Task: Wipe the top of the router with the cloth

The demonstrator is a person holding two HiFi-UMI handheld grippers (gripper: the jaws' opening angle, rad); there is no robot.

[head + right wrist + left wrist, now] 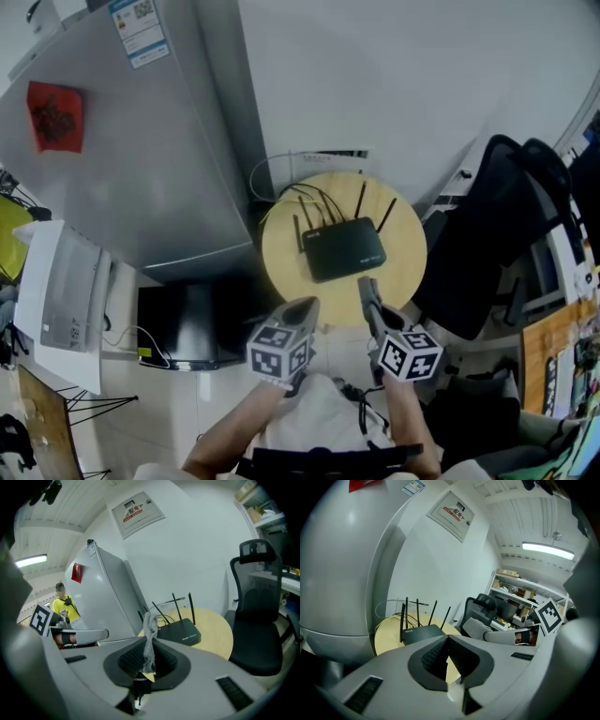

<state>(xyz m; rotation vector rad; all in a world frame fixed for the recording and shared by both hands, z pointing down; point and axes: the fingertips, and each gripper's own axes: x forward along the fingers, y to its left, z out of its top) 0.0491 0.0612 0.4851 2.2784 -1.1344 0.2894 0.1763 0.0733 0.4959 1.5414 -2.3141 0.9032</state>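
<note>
The left gripper (302,309) and the right gripper (367,292) are held out side by side ahead of the torso, with the jaws pointed forward. The left gripper is carried at the end of the left forearm (230,433), with its marker cube (278,352) turned upward. Its jaws are seen pressed together at the tips, and nothing is caught between them. The right gripper is held near it, a little further forward, at the end of the right forearm (410,424). Its jaws are closed on a cloth (150,630), which is pinched between the pads and stands up out of them. The two grippers are apart, not touching. Both forearms are bare.
</note>
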